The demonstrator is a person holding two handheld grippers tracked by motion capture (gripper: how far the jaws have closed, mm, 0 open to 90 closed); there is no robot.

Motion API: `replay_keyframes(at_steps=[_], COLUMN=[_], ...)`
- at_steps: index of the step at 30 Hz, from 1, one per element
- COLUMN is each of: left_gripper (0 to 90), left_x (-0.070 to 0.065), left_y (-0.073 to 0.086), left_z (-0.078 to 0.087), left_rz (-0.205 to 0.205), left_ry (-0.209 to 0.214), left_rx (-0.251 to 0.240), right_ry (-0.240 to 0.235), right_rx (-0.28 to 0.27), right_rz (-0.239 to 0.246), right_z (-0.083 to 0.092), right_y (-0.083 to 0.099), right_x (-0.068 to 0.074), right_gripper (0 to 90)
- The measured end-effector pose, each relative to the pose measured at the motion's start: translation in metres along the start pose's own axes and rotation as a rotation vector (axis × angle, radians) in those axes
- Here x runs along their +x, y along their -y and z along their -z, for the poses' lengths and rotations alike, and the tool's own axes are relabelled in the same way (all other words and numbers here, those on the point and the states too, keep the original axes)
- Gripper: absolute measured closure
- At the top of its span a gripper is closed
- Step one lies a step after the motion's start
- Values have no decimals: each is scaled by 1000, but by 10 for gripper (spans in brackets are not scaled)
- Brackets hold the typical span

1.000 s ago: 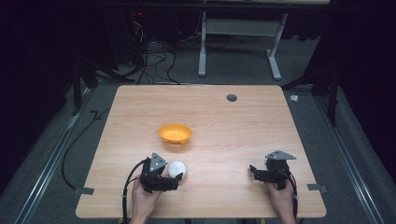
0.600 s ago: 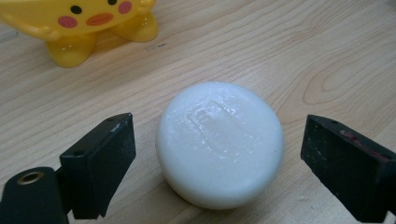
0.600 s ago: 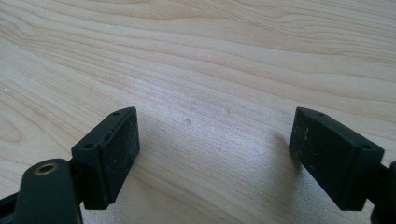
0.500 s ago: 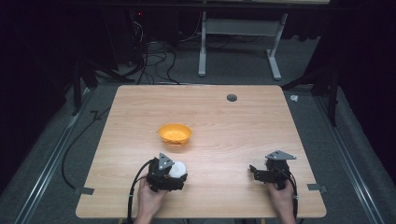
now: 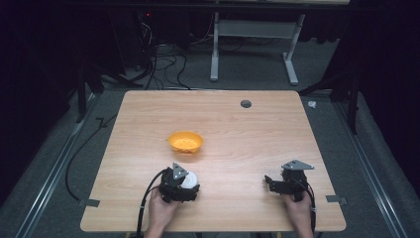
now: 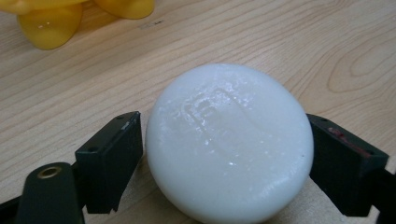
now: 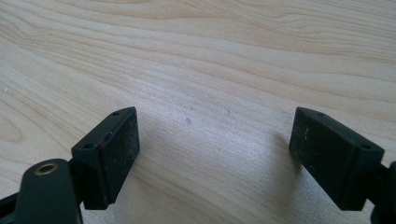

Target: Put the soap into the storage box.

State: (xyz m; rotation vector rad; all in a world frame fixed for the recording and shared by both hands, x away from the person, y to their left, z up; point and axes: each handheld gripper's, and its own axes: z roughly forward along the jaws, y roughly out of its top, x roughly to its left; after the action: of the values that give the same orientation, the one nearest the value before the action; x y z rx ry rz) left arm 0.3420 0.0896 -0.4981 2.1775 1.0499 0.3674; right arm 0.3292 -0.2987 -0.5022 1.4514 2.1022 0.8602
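Gripping a smooth, rounded white soap bar (image 6: pixel 229 144), the left tool (image 5: pixel 190 184) rests low on the woodgrain tabletop (image 5: pixel 233 134); the right tool (image 5: pixel 277 182) sits open.

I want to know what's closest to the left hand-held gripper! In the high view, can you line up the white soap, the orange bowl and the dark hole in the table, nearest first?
1. White soap: between the jaws of the left hand-held gripper, at the near edge.
2. Orange bowl: just beyond it, mid-table.
3. Dark hole: far side, toward the right.
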Motion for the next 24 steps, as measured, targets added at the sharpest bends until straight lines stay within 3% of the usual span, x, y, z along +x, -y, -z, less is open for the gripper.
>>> replay_keyframes(at_steps=[10,24], left_gripper=[239,244], left_x=[-2,-1], left_y=[0,-1], left_z=[-1,0], left_rz=[-7,-12], left_ry=[-2,-1], left_rx=[-3,8], right_ry=[0,0], right_rx=[0,-2], right_rz=[-1,-1], right_z=[0,0], right_y=[0,0], right_x=[0,0], right_gripper=[170,170])
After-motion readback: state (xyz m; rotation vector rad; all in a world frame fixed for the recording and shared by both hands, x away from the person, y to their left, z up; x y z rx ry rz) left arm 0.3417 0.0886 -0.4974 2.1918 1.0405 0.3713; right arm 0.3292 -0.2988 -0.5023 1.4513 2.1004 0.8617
